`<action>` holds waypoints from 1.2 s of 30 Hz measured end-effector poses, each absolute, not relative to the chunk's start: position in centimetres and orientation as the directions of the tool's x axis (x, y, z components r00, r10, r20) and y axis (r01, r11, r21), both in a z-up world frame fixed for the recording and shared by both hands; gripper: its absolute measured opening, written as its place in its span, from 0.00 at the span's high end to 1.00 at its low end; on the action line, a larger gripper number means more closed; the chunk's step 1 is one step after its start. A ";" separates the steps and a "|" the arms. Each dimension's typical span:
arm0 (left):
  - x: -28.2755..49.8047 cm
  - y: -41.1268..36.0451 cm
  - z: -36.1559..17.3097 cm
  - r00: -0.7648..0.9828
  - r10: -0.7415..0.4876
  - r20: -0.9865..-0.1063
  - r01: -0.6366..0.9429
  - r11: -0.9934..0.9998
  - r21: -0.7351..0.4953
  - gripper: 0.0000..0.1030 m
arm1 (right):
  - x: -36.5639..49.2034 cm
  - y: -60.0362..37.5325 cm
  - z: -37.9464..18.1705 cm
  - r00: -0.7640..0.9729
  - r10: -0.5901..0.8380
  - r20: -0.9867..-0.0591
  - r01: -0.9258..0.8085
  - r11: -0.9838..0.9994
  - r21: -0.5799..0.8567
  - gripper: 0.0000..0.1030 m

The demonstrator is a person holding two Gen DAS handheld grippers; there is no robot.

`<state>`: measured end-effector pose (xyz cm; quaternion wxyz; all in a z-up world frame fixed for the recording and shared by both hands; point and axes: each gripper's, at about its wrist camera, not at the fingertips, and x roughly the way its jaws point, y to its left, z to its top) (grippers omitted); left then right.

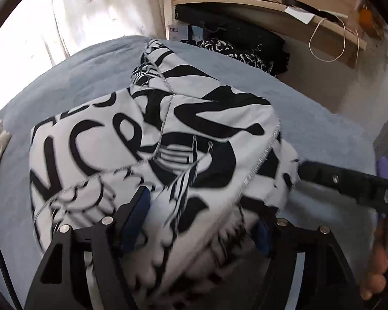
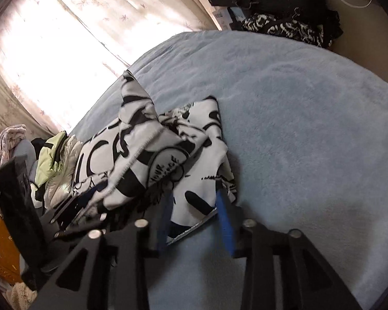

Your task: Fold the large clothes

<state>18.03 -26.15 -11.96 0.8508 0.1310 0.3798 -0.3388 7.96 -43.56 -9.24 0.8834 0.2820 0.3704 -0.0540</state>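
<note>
A white garment with bold black lettering and graphics (image 1: 152, 139) lies bunched on a pale blue fleece blanket (image 1: 323, 134) and fills the centre of my left wrist view. My left claw (image 1: 201, 222) sits at the bottom centre of that frame with its 2 blue-padded fingers (image 1: 139, 206) spread wide; the garment's near edge is heaped between and over them, and I cannot tell whether they pinch any of it. My right claw (image 2: 196, 214) shows at the bottom centre of the right wrist view, fingers parted, with a hemmed corner of the garment (image 2: 152, 155) lying between the blue pads, not squeezed. In that view the garment sits left of centre. A sunlit floral curtain (image 2: 64, 25) fills the upper left. A wooden shelf (image 1: 245, 2) crosses the upper right of the left view, dark clothing (image 1: 245, 44) beneath it.
</note>
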 end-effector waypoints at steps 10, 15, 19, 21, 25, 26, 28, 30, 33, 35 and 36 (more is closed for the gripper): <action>18.8 -16.4 -7.1 0.491 -0.568 -0.661 0.513 0.802 -0.307 0.30 | 11.1 -43.8 -5.0 0.733 0.194 -0.652 0.199 0.856 0.477 0.63; 23.2 -11.8 -9.1 0.518 -0.449 -0.728 0.314 0.892 -0.326 0.30 | 15.8 -44.5 -6.2 0.673 0.240 -0.700 0.172 0.869 0.463 0.63; 25.2 -10.3 -12.0 0.468 -0.438 -0.767 0.234 0.899 -0.371 0.30 | 18.6 -44.7 -8.5 0.605 0.308 -0.735 0.144 0.865 0.481 0.63; 25.6 -9.7 -12.8 0.449 -0.473 -0.758 0.226 0.881 -0.416 0.30 | 19.3 -44.7 -9.2 0.598 0.338 -0.727 0.123 0.857 0.500 0.64; 26.0 -10.3 -12.9 0.453 -0.467 -0.759 0.236 0.884 -0.403 0.26 | 19.4 -44.2 -9.5 0.590 0.309 -0.746 0.137 0.872 0.469 0.78; 25.9 -10.6 -12.8 0.454 -0.459 -0.764 0.248 0.888 -0.387 0.26 | 19.0 -44.1 -9.2 0.599 0.297 -0.744 0.135 0.878 0.459 0.79; 25.8 -11.1 -12.4 0.454 -0.446 -0.771 0.265 0.894 -0.361 0.27 | 17.8 -43.6 -8.0 0.621 0.271 -0.735 0.126 0.891 0.435 0.82; 25.2 -11.5 -11.9 0.465 -0.435 -0.771 0.297 0.897 -0.327 0.28 | 15.9 -43.2 -6.4 0.651 0.247 -0.718 0.118 0.901 0.418 0.83; 24.6 -12.4 -12.1 0.469 -0.439 -0.766 0.332 0.892 -0.307 0.38 | 14.4 -42.9 -6.2 0.661 0.201 -0.723 0.127 0.920 0.371 0.83; 24.2 -13.5 -12.5 0.495 -0.398 -0.773 0.341 0.907 -0.249 0.38 | 14.8 -43.3 -8.0 0.621 0.188 -0.761 0.158 0.921 0.356 0.83; 24.0 -13.8 -12.7 0.501 -0.387 -0.774 0.345 0.910 -0.231 0.38 | 15.1 -43.5 -9.1 0.607 0.184 -0.773 0.174 0.919 0.354 0.83</action>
